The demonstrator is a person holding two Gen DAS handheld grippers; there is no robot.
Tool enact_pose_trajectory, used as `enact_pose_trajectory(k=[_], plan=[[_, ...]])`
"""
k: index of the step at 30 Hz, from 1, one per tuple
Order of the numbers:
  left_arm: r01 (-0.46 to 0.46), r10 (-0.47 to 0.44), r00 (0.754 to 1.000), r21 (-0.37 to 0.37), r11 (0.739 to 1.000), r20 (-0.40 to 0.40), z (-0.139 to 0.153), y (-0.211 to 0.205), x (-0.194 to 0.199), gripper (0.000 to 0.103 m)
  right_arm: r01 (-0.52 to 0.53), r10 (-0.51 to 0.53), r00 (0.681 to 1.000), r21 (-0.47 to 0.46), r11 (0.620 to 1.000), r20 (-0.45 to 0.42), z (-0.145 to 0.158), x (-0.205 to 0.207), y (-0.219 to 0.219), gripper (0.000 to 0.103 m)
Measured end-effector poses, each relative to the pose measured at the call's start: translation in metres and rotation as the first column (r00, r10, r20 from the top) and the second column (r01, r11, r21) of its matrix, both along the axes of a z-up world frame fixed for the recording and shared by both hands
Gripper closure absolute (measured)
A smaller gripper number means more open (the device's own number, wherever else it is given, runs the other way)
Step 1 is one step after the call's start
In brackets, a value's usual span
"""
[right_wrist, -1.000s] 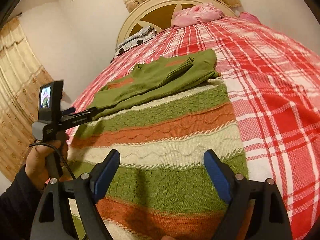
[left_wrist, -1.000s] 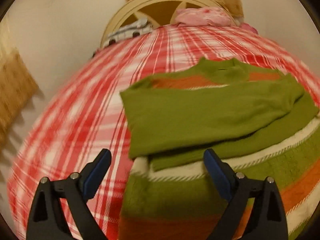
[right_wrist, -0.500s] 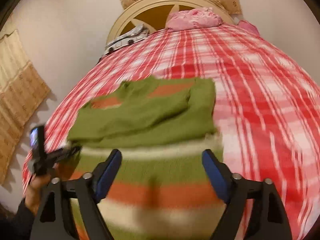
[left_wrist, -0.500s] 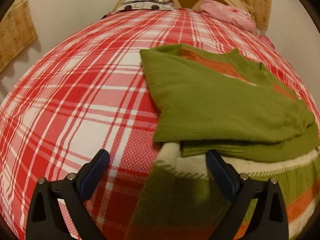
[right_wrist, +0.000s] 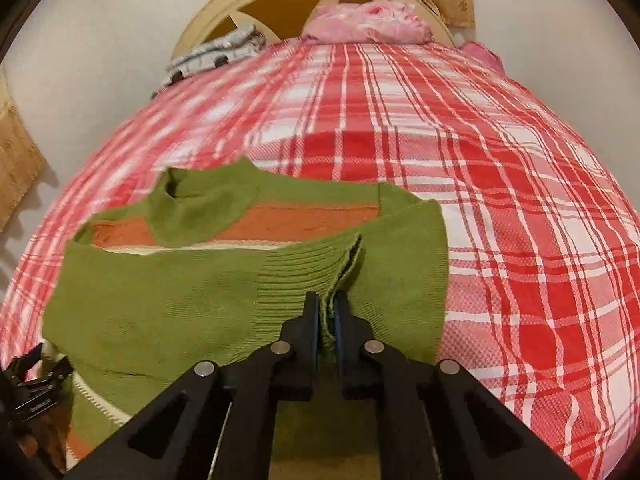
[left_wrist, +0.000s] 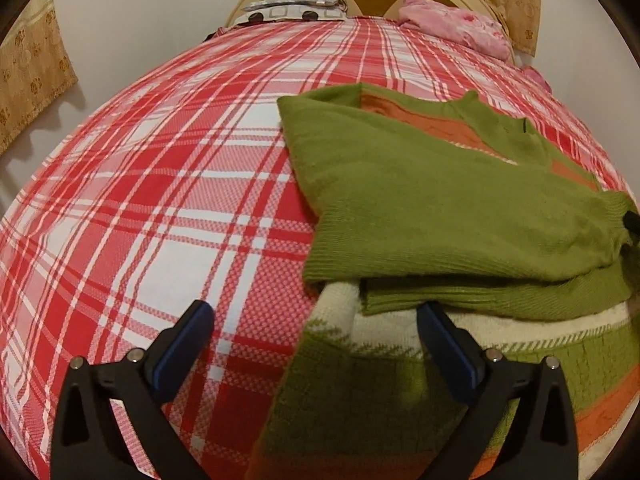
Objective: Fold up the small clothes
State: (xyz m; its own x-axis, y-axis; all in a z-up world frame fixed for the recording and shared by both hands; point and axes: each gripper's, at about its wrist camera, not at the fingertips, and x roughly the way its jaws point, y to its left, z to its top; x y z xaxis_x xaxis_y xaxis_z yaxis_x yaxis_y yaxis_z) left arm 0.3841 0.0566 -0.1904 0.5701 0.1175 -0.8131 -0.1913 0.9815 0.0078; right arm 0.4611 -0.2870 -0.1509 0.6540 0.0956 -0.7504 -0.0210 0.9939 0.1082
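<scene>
A knitted sweater (left_wrist: 420, 200) in green, orange and cream stripes lies flat on the red plaid bed (left_wrist: 160, 200), with both green sleeves folded across its chest. My left gripper (left_wrist: 314, 312) is open low over the sweater's left edge. One finger is above the bedspread and the other above the cream stripe, with nothing pinched. In the right wrist view my right gripper (right_wrist: 326, 300) is shut on the ribbed cuff (right_wrist: 312, 268) of the upper green sleeve, and a fold of knit stands up between its pads. The sweater's collar (right_wrist: 192, 196) lies beyond it.
A cream headboard (right_wrist: 280, 0) stands at the far end of the bed. A pink cloth (right_wrist: 368, 20) and a grey-white patterned cloth (right_wrist: 216, 52) lie against it. Beige curtains (left_wrist: 32, 80) hang on the left wall. Plaid bedspread (right_wrist: 500, 200) lies bare to the sweater's right.
My right gripper has travelled up over the striped body to the folded sleeve and shut on its cuff. My left gripper has swung to the sweater's left edge and stayed open.
</scene>
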Motion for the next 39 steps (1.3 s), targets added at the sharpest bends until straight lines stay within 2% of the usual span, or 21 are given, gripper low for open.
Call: enact_pose_trajectory(k=[3,7,13,15,21,23,24,25,29,32,35,37,39], plan=[[-0.019,0.019,1.0,-0.044,0.999,0.012,0.001,0.007,-0.002,0.0,-0.01,0.012,0.997,-0.041,0.999,0.071,0.019,-0.015,0.001,0.099],[-0.042,0.043,0.999,-0.052,0.998,0.017,0.001,0.009,-0.002,0.0,0.027,-0.019,0.993,-0.066,0.997,0.118,0.034,-0.026,-0.011,0.099],[-0.082,0.083,0.996,-0.059,0.995,0.02,0.001,0.015,-0.003,0.0,0.105,-0.104,0.994,-0.048,0.993,0.027,0.008,-0.02,-0.036,0.099],[-0.089,0.09,0.996,-0.059,0.994,0.022,0.001,0.016,-0.003,0.0,0.119,-0.12,0.993,-0.08,0.99,-0.007,-0.006,-0.02,-0.039,0.099],[-0.061,0.063,0.998,-0.07,0.996,0.028,0.004,0.015,-0.009,0.0,0.086,-0.09,0.995,-0.077,0.993,-0.045,-0.01,-0.019,-0.041,0.097],[-0.065,0.069,0.997,-0.079,0.995,0.043,0.009,0.018,-0.018,0.0,0.118,-0.123,0.991,-0.09,0.989,-0.055,-0.006,-0.021,-0.046,0.075],[-0.072,0.076,0.996,-0.083,0.994,0.045,0.012,0.022,-0.024,0.0,0.141,-0.146,0.988,-0.087,0.986,-0.052,-0.002,-0.025,-0.051,0.05],[-0.084,0.088,0.995,-0.078,0.993,0.046,0.015,0.024,-0.027,0.0,0.145,-0.148,0.988,-0.069,0.987,-0.042,0.002,-0.03,-0.053,0.039],[-0.101,0.105,0.987,-0.04,0.994,0.123,0.037,0.031,-0.04,0.0,0.102,-0.101,0.995,-0.046,0.994,0.009,0.018,-0.046,-0.046,0.039],[-0.079,0.084,0.986,-0.037,0.996,0.144,0.052,0.031,-0.029,0.0,0.01,-0.009,0.999,-0.036,0.999,0.046,0.026,-0.047,-0.023,0.039],[-0.04,0.044,0.992,-0.035,0.999,0.12,0.051,0.022,-0.007,0.0,-0.051,0.052,0.998,-0.005,0.999,0.044,0.023,-0.039,-0.004,0.039],[-0.031,0.029,0.997,0.033,0.999,0.075,0.037,0.01,0.011,0.0,-0.094,0.093,0.995,0.044,0.995,0.024,0.011,-0.032,0.007,0.039],[-0.032,0.03,0.999,0.065,0.997,0.026,0.023,0.008,0.022,0.0,-0.068,0.069,0.997,0.043,0.997,-0.027,-0.005,-0.027,0.01,0.039]])
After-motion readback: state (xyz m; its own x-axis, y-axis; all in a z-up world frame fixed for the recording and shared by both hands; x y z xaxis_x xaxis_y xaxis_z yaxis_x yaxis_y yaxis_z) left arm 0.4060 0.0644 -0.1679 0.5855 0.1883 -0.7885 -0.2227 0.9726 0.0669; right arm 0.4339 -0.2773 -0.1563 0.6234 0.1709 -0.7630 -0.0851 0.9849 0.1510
